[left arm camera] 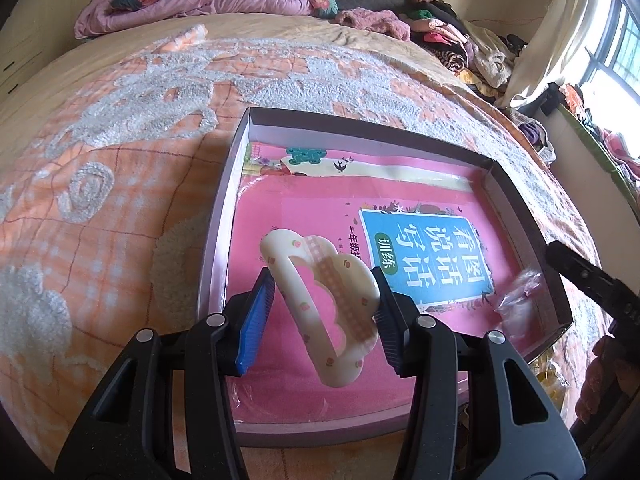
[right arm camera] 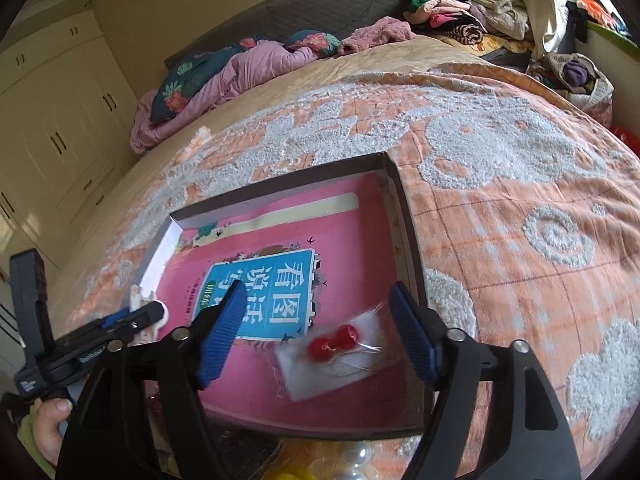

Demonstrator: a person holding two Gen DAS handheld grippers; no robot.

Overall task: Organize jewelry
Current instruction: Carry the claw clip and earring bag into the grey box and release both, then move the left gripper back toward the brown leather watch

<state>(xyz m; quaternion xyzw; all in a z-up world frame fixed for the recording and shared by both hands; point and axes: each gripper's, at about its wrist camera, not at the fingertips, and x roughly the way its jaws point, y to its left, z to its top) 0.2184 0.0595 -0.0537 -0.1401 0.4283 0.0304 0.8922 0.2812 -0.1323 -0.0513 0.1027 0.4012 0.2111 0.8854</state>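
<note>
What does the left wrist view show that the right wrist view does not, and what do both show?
Only the left wrist view shows the cream hair claw clip clearly, gripped in the left tool above the box.

Only the right wrist view shows clearly the two red beads inside the clear bag, which lies between the fingers of the open right tool. In the left view this bag is only a blur.

Both show the shallow box on the bed, the pink book inside it, and the orange blanket.
</note>
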